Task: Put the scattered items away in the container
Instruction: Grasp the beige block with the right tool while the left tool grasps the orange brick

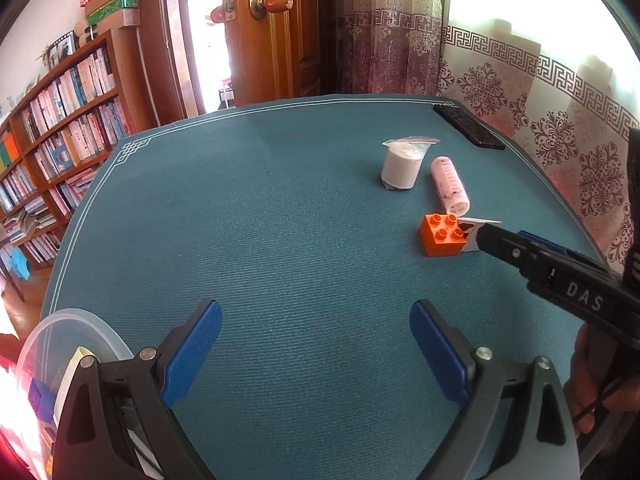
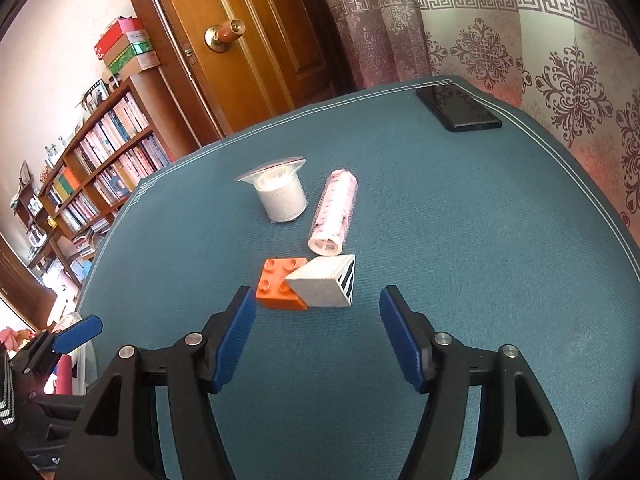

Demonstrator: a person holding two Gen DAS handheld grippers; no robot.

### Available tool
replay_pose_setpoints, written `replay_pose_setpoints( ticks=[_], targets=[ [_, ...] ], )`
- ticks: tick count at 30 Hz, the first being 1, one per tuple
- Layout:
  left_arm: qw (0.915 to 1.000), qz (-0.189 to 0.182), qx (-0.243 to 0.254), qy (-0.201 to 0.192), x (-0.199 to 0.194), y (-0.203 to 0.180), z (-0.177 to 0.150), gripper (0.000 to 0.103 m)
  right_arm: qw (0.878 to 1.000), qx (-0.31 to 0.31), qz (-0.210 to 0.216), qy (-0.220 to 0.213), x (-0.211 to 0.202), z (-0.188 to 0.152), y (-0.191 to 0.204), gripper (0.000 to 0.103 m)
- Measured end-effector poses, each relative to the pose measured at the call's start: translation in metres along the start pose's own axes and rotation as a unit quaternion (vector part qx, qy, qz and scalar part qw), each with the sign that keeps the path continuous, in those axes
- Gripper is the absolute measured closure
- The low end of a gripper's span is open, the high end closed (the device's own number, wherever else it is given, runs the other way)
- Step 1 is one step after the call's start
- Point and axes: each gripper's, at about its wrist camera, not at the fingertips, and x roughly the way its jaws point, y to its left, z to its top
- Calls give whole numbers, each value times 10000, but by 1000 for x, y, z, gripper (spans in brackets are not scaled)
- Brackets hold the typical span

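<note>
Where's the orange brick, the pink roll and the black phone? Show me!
Orange brick (image 2: pixel 276 286): right wrist view, on its studded top.
Pink roll (image 2: pixel 335 212): right wrist view, middle of its side.
Black phone (image 2: pixel 458 108): right wrist view, centre of its flat face.

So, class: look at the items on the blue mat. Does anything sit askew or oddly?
Yes. The white block rests tilted, one edge propped on the orange brick rather than flat on the mat. The pink roll lies on its side beside it.
</note>
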Motion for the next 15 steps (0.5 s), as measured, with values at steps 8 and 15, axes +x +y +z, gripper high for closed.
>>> replay_pose_setpoints(
  ticks=[8, 15],
  targets=[
    [9999, -71, 7, 85, 9, -7, 0, 6, 9999, -80, -78, 94, 23, 7, -2, 61],
    [9998, -133, 22, 136, 15, -12, 5, 6, 9998, -17, -169, 37, 15, 4, -15, 70]
  ],
)
